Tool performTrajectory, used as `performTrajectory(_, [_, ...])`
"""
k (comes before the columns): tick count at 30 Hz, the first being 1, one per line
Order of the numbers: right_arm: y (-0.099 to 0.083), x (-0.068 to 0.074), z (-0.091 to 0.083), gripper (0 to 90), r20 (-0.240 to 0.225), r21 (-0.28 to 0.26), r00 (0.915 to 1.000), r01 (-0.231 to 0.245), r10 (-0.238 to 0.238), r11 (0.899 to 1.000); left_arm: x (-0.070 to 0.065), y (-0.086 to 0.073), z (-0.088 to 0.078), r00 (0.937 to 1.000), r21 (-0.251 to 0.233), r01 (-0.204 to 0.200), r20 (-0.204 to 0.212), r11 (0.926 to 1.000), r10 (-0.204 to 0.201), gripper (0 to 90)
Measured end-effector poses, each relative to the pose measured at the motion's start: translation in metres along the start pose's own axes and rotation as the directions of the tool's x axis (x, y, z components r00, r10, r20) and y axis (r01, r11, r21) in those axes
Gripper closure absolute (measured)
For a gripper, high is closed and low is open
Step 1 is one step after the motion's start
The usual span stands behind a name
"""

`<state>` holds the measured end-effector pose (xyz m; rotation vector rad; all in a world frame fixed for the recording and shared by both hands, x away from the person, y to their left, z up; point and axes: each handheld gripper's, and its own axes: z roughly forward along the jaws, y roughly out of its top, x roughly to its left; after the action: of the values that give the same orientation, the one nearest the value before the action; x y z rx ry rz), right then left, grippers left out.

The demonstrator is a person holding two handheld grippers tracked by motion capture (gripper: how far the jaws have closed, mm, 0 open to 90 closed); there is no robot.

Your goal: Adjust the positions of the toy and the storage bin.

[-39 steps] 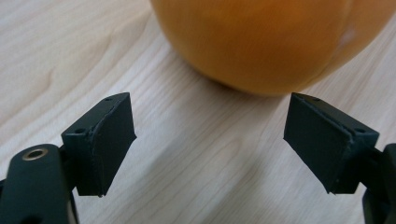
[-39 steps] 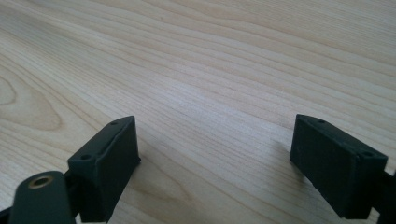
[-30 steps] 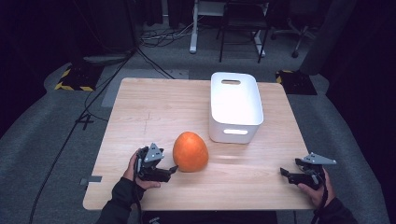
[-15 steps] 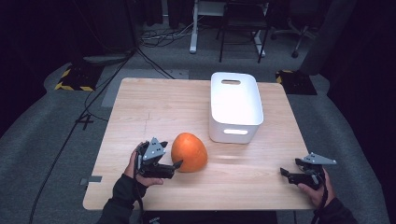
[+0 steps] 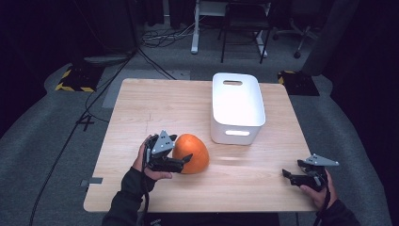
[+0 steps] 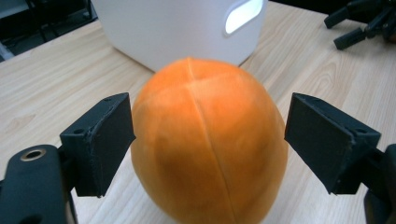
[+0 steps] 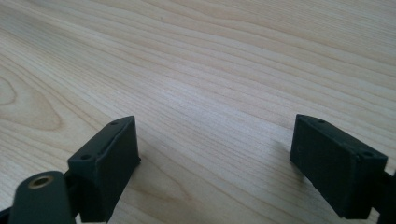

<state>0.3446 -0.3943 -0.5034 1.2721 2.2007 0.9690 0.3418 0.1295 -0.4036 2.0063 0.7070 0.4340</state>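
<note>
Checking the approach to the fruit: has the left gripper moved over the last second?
Yes. The left gripper has edged right, toward the white bin, so its open jaws now flank the orange fruit.

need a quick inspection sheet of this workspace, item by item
surface: light wooden table, bare around the things.
job's things: orange ball-like toy on the table; white bin behind it, empty.
clutter: nothing seen.
grippers: left hand-held gripper open, jaws either side of the toy, not clamped; right hand-held gripper open over bare wood.
cables: black cables on the floor beyond the table.
surroundings: grey carpet, chair, dark room.
</note>
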Motion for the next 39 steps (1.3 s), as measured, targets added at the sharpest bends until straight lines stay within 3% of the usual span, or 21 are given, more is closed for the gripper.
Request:
performTrajectory(3, [0.000, 0.000, 0.000, 15.3, 0.000, 0.000, 1.0000, -0.001, 0.001, 1.000, 0.001, 0.003, 0.003, 1.0000, 0.000, -0.006, -0.002, 1.0000, 0.006, 15.9])
performTrajectory(6, [0.000, 0.000, 0.000, 15.3, 0.000, 0.001, 1.0000, -0.002, 0.002, 1.000, 0.005, 0.007, 0.010, 0.9996, -0.018, 0.022, 0.018, 0.9996, -0.021, 15.8])
performTrajectory(8, [0.000, 0.000, 0.000, 15.3, -0.001, 0.000, 1.0000, -0.005, 0.005, 1.000, 0.006, 0.007, 0.017, 0.9989, -0.006, 0.037, 0.029, 0.9993, -0.037, 15.8])
performTrajectory(10, [0.000, 0.000, 0.000, 15.3, 0.000, 0.000, 1.0000, -0.004, 0.004, 1.000, 0.006, 0.005, 0.027, 0.9996, 0.027, 0.024, 0.016, 0.9994, -0.024, 15.5])
performTrajectory(13, [0.000, 0.000, 0.000, 15.3, 0.000, 0.001, 1.0000, -0.005, 0.005, 1.000, 0.007, 0.003, 0.034, 0.9992, 0.038, 0.030, 0.024, 0.9988, -0.031, 13.9])
performTrajectory(16, [0.000, 0.000, 0.000, 15.3, 0.000, 0.000, 1.0000, -0.004, 0.004, 1.000, 0.008, 0.003, 0.037, 0.9996, 0.043, 0.027, 0.003, 0.9987, -0.027, 16.1])
performTrajectory(19, [0.000, 0.000, 0.000, 15.3, 0.000, 0.000, 1.0000, -0.003, 0.003, 1.000, 0.009, -0.001, 0.041, 0.9984, 0.053, 0.052, -0.024, 0.9972, -0.051, 23.3])
performTrajectory(26, [0.000, 0.000, 0.000, 15.3, -0.001, 0.001, 1.0000, -0.006, 0.006, 1.000, 0.010, -0.007, 0.041, 0.9996, 0.035, 0.018, -0.021, 0.9992, -0.017, 52.0])
performTrajectory(31, [0.000, 0.000, 0.000, 15.4, -0.001, -0.001, 1.0000, -0.003, 0.003, 1.000, 0.010, -0.010, 0.040, 0.9998, 0.013, 0.017, -0.008, 0.9998, -0.017, 55.6])
performTrajectory(35, [0.000, -0.001, 0.000, 15.6, -0.011, -0.001, 0.9999, 0.004, -0.004, 1.000, 0.007, -0.011, 0.032, 0.9999, 0.008, -0.014, -0.006, 0.9999, 0.014, 58.6])
performTrajectory(39, [0.001, -0.001, 0.001, 15.5, -0.020, 0.000, 0.9997, 0.017, -0.017, 1.000, 0.007, -0.014, 0.027, 1.0000, 0.006, -0.001, -0.008, 1.0000, 0.001, 59.2])
